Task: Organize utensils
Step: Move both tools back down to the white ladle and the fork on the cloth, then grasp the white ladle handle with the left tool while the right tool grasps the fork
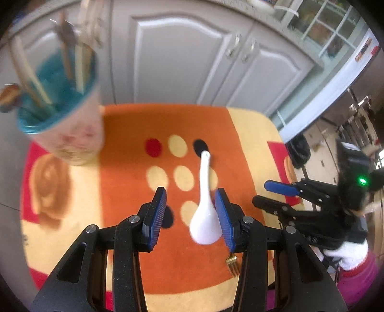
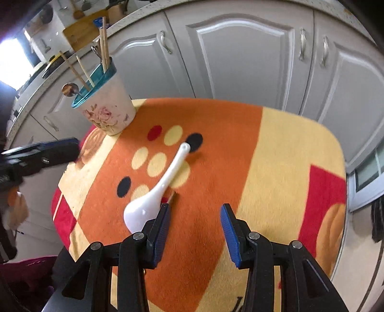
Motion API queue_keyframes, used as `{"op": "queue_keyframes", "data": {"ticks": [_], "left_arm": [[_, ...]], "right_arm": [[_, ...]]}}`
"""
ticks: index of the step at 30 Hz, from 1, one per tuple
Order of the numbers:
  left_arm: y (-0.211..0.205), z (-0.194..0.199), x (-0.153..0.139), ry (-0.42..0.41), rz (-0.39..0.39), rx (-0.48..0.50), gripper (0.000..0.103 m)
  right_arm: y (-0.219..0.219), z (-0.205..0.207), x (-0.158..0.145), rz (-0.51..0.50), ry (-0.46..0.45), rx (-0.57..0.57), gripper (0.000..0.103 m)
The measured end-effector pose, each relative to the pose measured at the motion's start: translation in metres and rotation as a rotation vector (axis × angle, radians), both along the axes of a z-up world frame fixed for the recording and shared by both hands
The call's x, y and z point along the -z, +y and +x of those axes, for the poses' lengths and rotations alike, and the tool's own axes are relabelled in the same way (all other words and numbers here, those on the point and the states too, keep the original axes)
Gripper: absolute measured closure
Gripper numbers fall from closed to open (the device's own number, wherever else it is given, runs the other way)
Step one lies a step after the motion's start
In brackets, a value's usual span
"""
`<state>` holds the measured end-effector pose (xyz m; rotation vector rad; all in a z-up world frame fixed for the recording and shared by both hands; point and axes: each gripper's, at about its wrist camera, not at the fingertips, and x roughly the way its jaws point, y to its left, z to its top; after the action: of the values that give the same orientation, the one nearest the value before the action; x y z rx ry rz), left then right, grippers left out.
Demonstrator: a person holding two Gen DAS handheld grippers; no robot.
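- Left tongs (image 1: 190,204) hover open over a white ceramic soup spoon (image 1: 204,211) lying mid-surface on an orange patterned cloth (image 2: 216,148).
- Right tongs (image 2: 195,217) gape, empty.
- A floral utensil pot (image 2: 108,110) stands at the far-left corner.

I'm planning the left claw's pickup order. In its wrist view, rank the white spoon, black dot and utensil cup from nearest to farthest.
1. white spoon: bowl between the open left claw fingers.
2. black dot: ahead, at the spoon handle's tip.
3. utensil cup: far left, at the mat's back corner.

Home kitchen: grey cabinet doors (image 2: 240,60), countertop edge (image 2: 134,16), utensil holder (image 2: 108,105).
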<state>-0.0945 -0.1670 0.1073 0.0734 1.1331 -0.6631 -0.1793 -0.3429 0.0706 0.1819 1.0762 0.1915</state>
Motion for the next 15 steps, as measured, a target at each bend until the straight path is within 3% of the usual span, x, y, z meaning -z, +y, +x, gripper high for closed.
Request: {"op": "queue_keyframes", "data": {"ticks": [7,15], "left_arm": [[-0.044,0.026,0.038,0.062,0.04,0.027,0.062],[-0.072,0.049,0.056,0.071,0.053,0.029,0.062]], "right_arm": [[0.007,-0.011,0.011,0.074,0.023,-0.041,0.062],[0.029,-0.013,0.019,0.097,0.051,-0.094,0.062]]}}
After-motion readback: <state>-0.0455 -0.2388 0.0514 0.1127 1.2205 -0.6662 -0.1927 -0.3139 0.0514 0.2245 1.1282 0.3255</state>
